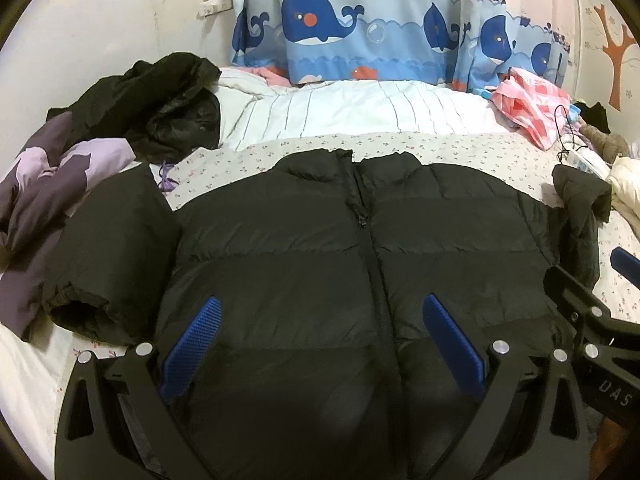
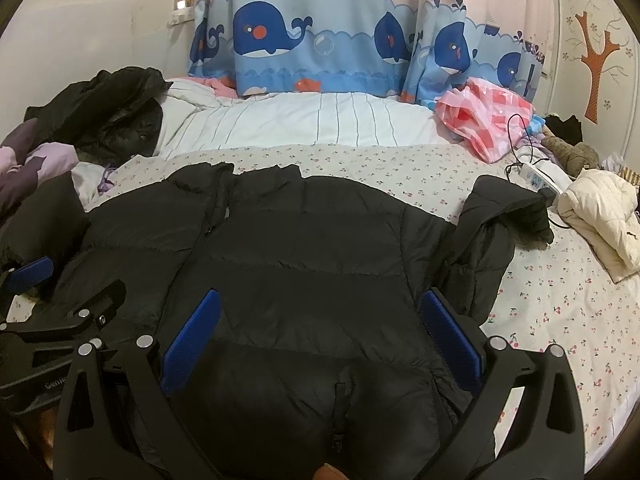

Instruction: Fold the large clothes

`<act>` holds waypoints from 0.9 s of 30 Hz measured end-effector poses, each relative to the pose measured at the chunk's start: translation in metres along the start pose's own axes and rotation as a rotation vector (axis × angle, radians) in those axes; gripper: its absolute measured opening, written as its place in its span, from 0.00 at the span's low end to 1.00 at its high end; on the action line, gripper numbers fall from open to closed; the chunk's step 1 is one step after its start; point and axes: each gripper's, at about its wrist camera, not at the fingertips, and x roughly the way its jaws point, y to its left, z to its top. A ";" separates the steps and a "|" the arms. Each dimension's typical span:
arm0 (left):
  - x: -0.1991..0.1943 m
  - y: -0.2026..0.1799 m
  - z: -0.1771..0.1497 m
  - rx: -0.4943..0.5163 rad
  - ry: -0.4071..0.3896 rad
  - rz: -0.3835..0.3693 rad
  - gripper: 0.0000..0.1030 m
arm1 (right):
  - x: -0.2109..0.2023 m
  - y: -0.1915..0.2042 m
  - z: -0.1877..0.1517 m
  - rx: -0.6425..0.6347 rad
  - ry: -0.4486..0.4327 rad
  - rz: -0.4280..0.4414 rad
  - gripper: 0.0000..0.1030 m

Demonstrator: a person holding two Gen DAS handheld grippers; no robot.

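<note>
Black puffer jacket (image 1: 304, 248) spread front-up on the bed (image 2: 560, 320), both grippers above its lower half.

The bed carries a cherry-print sheet, with a white striped duvet (image 1: 360, 116) along its far edge beneath the whale-print curtain (image 1: 360, 24). The jacket lies flat across the near middle, collar toward the far edge, zipper closed up the centre; its left sleeve (image 1: 108, 256) lies beside the body, its right sleeve (image 2: 492, 224) is bunched beside the shoulder. A second black coat (image 1: 168, 108) and a purple garment (image 1: 44, 192) sit heaped at the left edge, a cream jacket (image 2: 600, 224) at the right edge, a pink plastic bag (image 2: 484, 116) toward the far right corner. The left gripper (image 1: 320, 344) and the right gripper (image 2: 320, 340) each have their blue fingers spread wide, holding nothing.
</note>
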 end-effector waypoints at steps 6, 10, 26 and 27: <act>0.002 0.003 0.001 -0.008 0.008 0.010 0.94 | 0.002 0.000 0.000 -0.002 0.001 -0.001 0.94; 0.003 0.004 0.000 0.000 0.010 0.016 0.94 | 0.004 0.002 -0.002 -0.009 0.003 -0.001 0.94; 0.002 0.002 0.000 0.018 0.014 0.022 0.94 | 0.008 -0.023 0.012 0.077 0.058 0.070 0.94; 0.002 0.003 0.000 0.014 0.017 0.022 0.94 | 0.008 -0.041 0.015 0.125 0.075 0.109 0.94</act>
